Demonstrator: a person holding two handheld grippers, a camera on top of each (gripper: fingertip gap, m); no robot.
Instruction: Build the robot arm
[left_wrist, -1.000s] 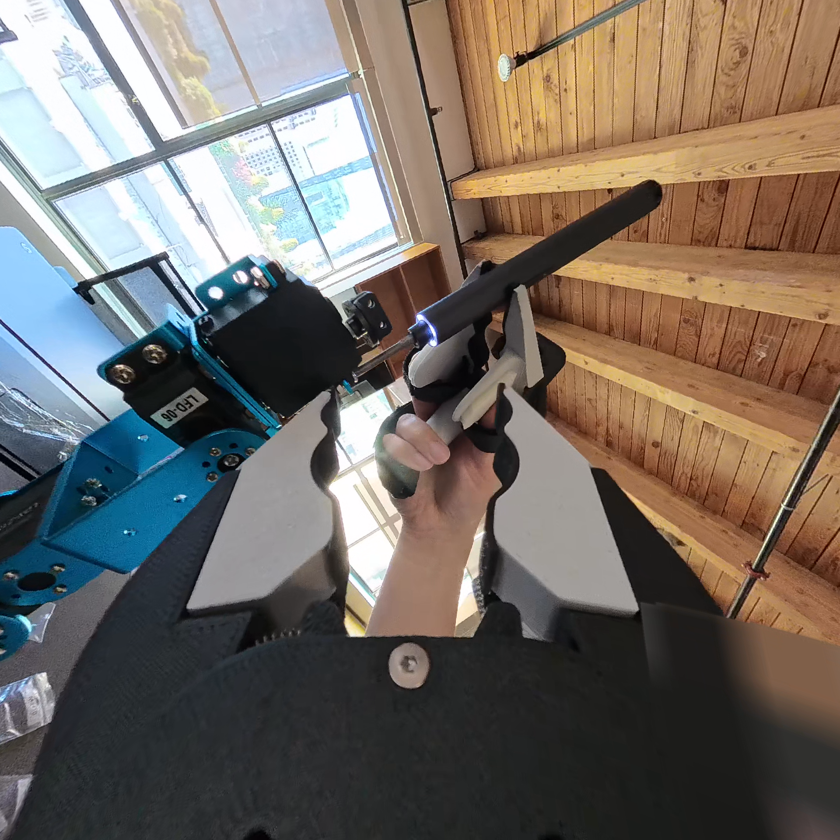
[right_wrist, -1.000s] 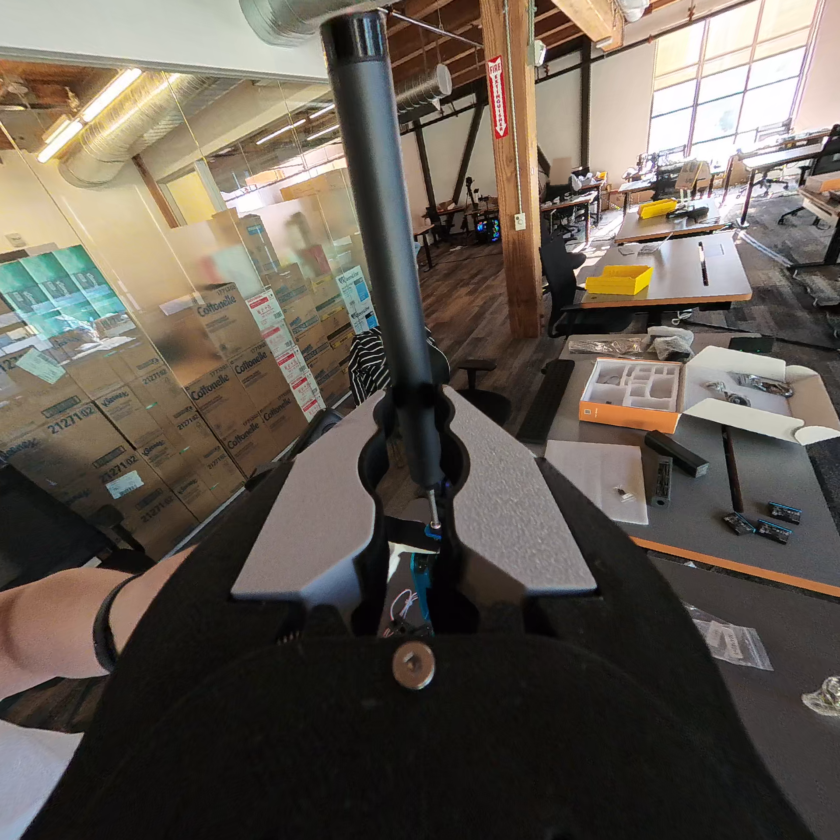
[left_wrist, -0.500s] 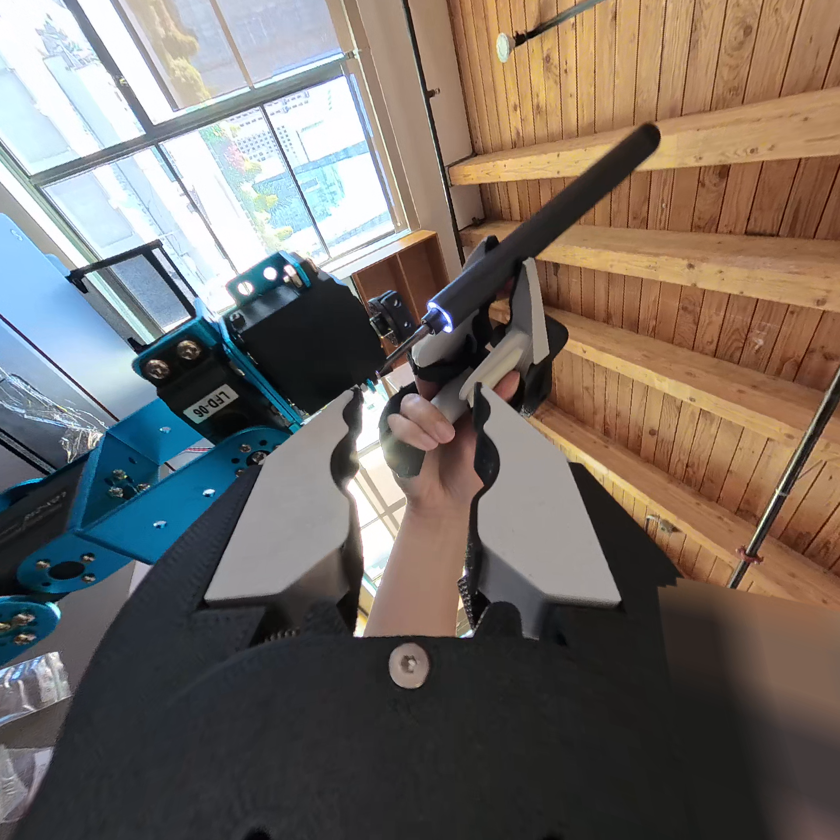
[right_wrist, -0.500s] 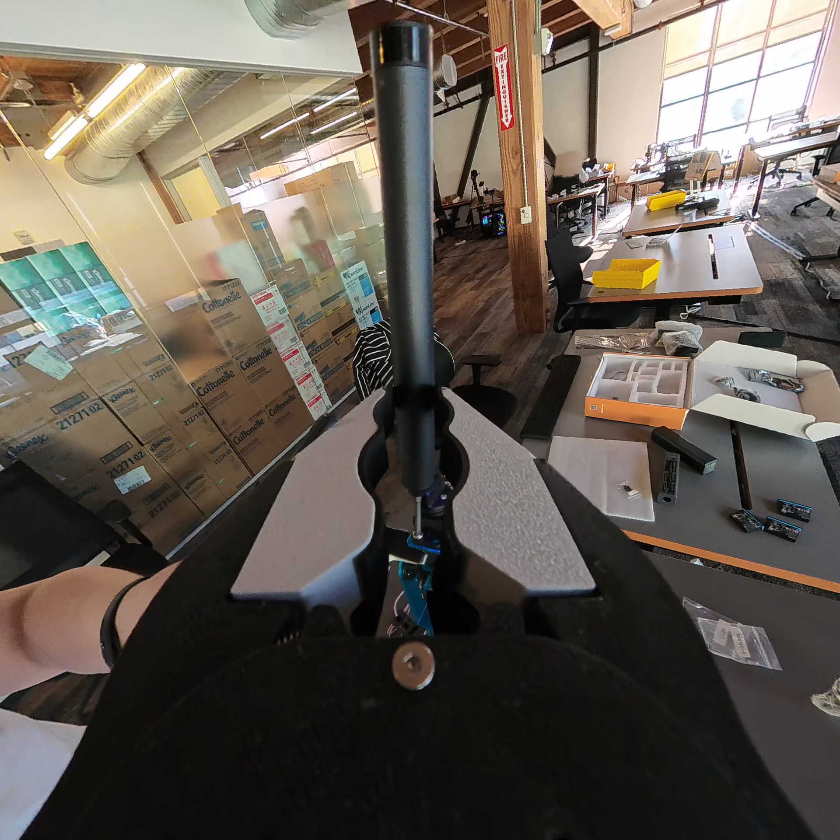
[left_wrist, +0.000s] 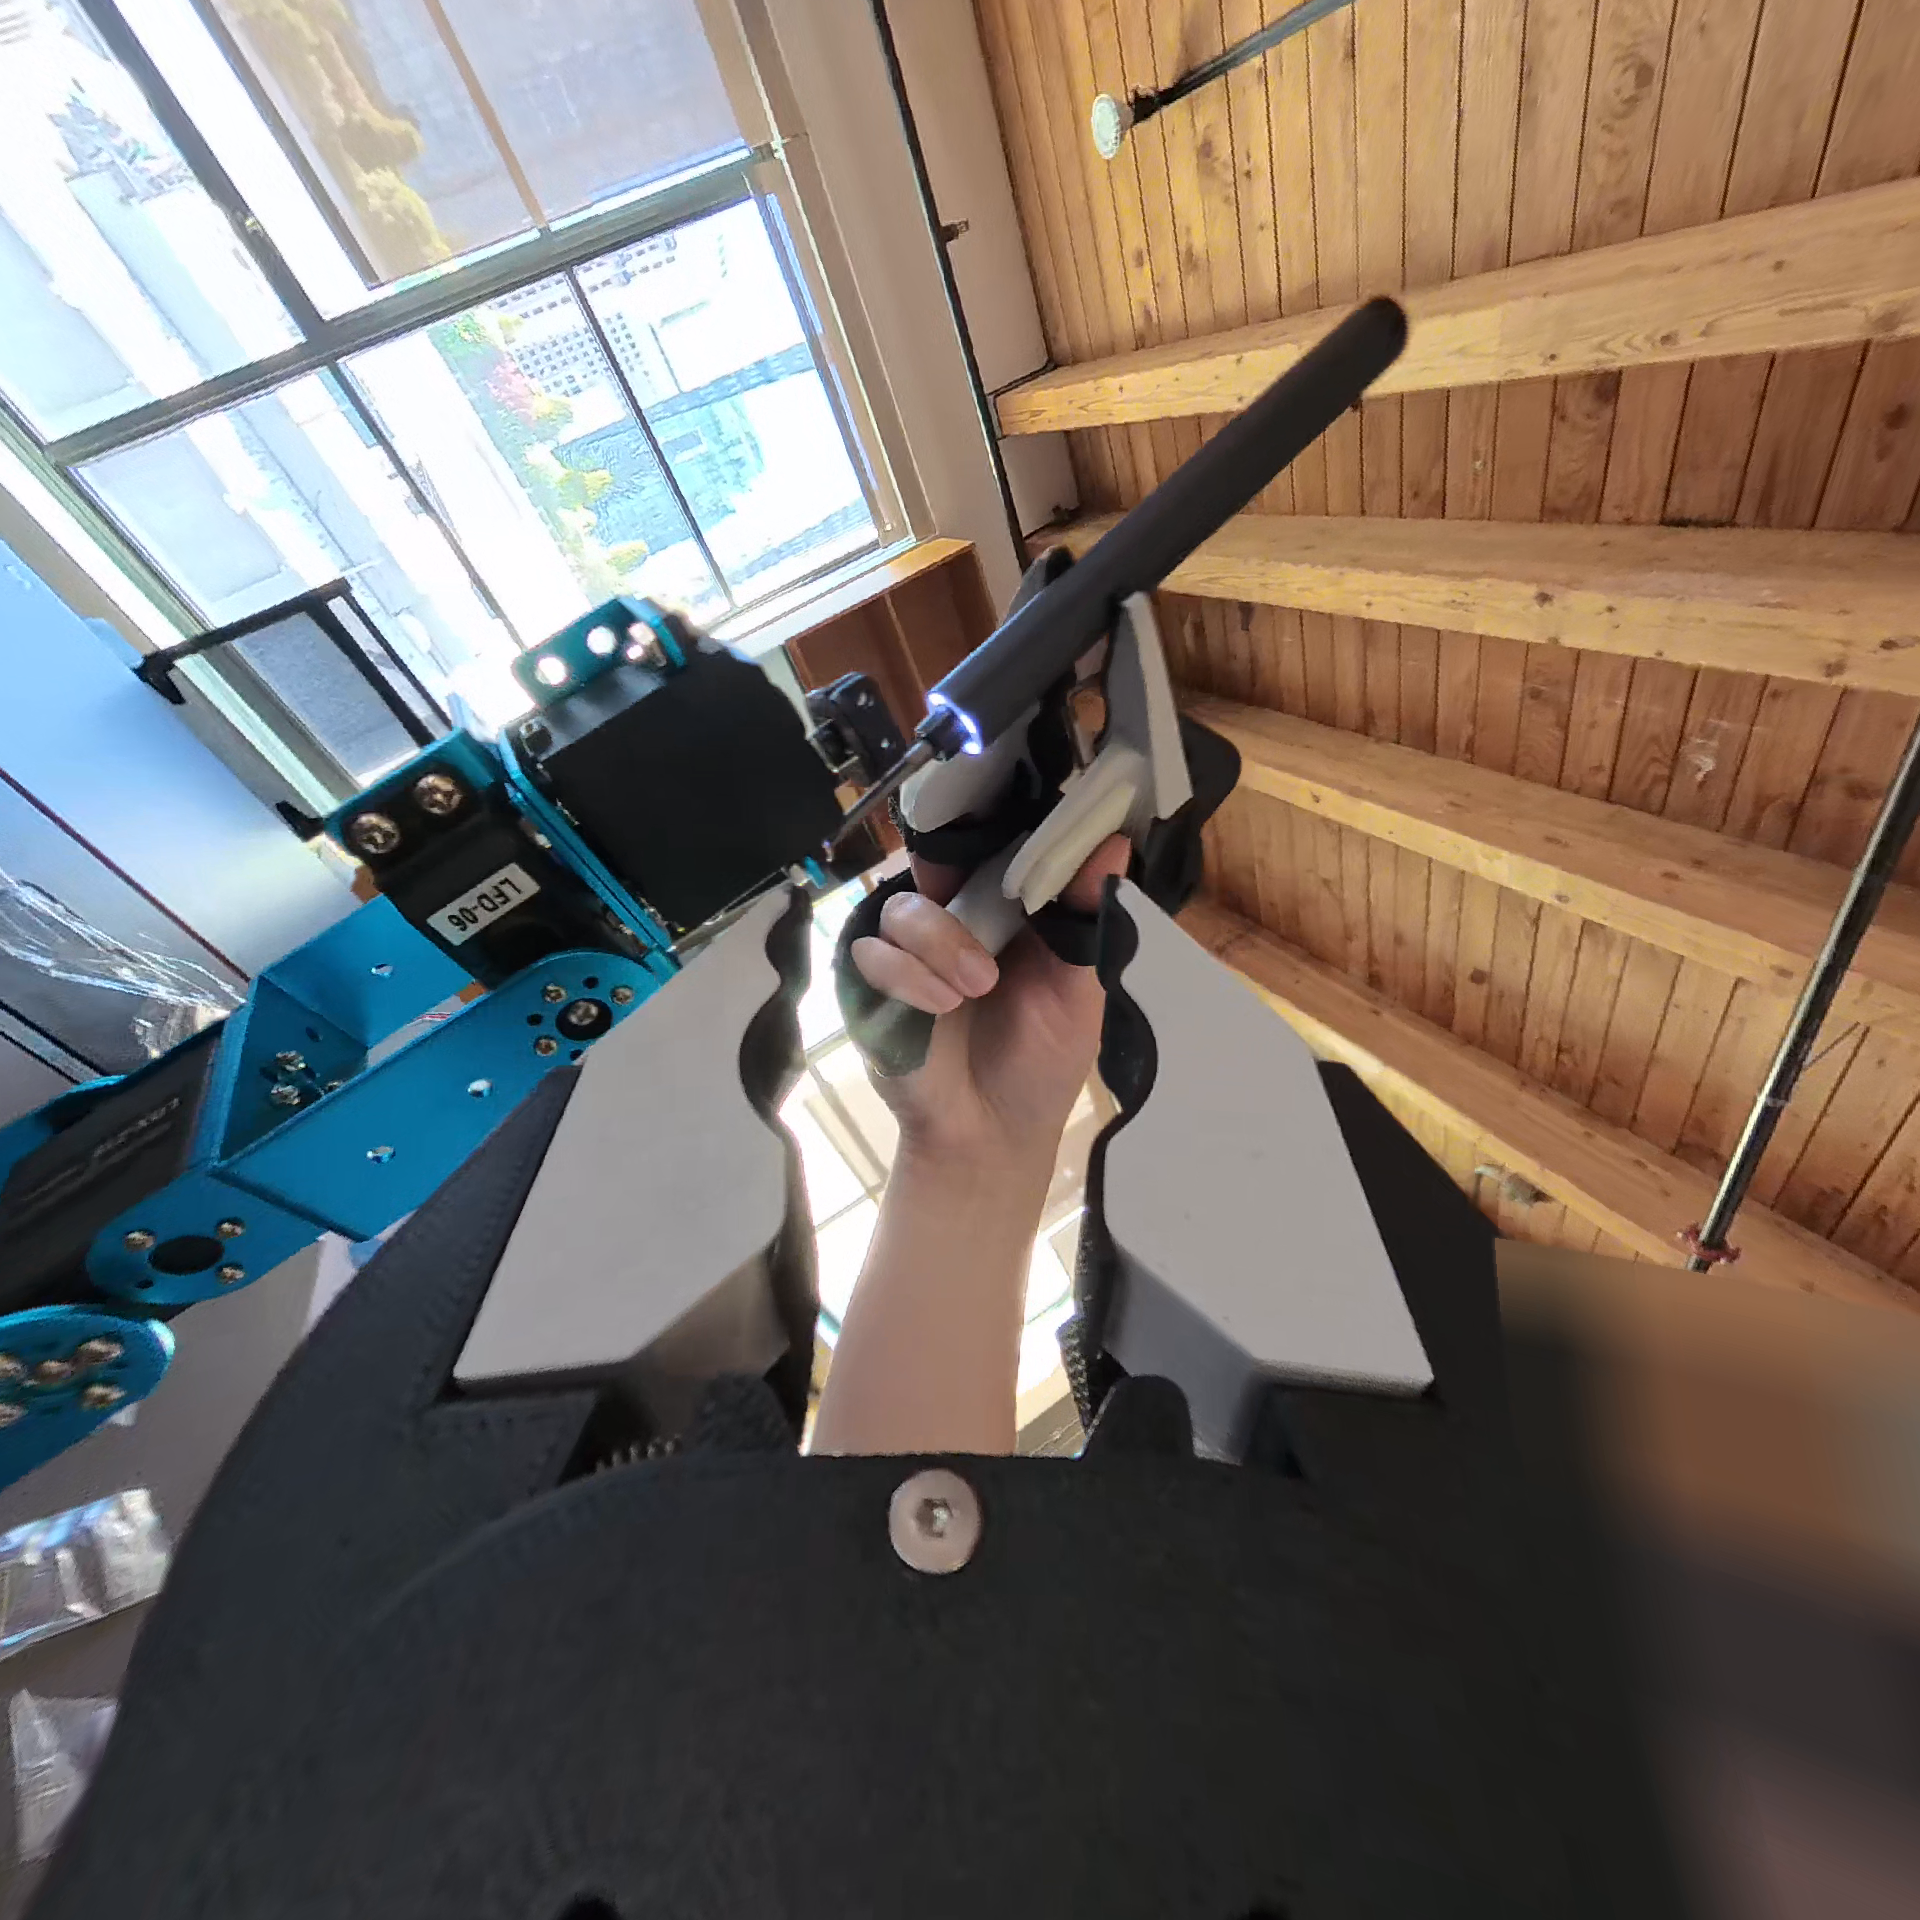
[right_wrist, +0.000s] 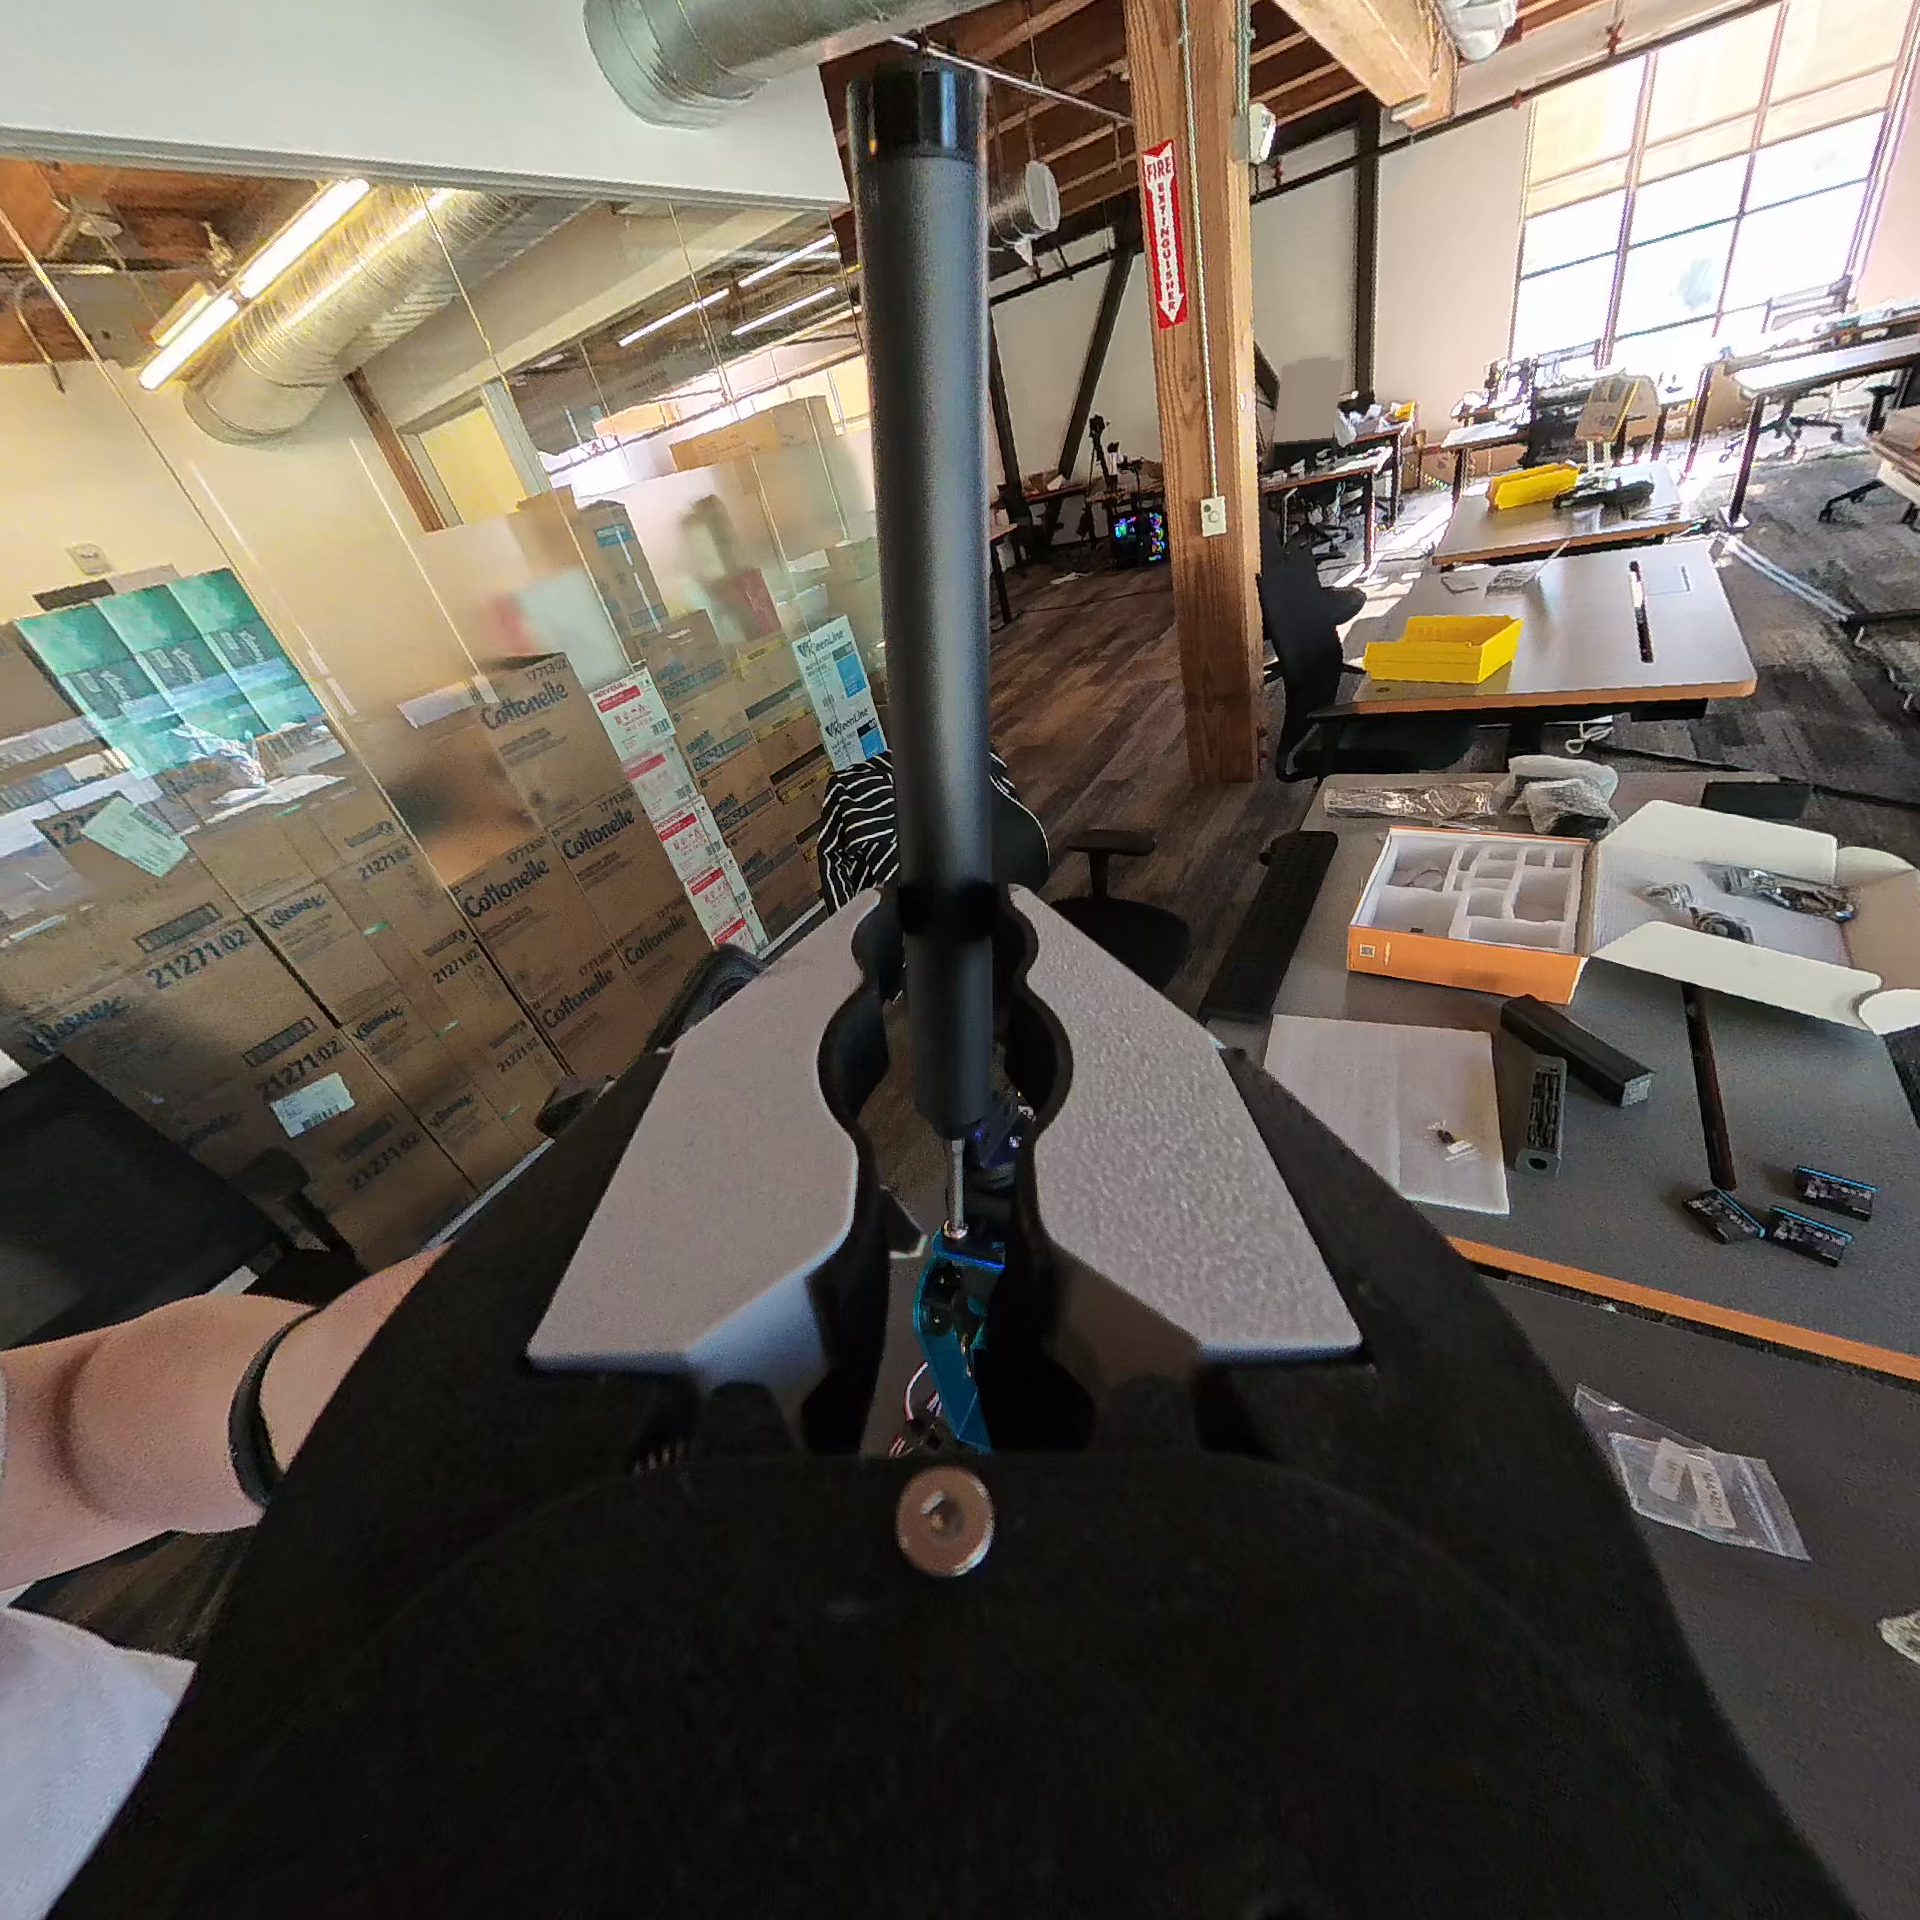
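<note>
Electric screwdriver meeting a blue robot assembly, high above a workshop tabletop.

The right gripper (right_wrist: 940, 997) is clenching its grey fingers (right_wrist: 1153, 1132) around a black electric screwdriver (right_wrist: 925, 582), whose barrel is standing upright between them while its thin bit is touching the blue metal bracket (right_wrist: 951, 1340) just below. In the left wrist view, the left gripper (left_wrist: 951, 956) is holding its fingers (left_wrist: 665, 1174) parted, grasping nothing, and is pointing up toward a wooden ceiling (left_wrist: 1558, 727) and a window (left_wrist: 416, 312). There the screwdriver's lit tip is pressing against the blue robot arm (left_wrist: 343, 1091) beside its black servo (left_wrist: 675, 779). A person's hand (left_wrist: 987, 1029) is gripping the right gripper's handle. An orange box (right_wrist: 1465, 925) is lying open on the grey tabletop (right_wrist: 1621, 1174).
</note>
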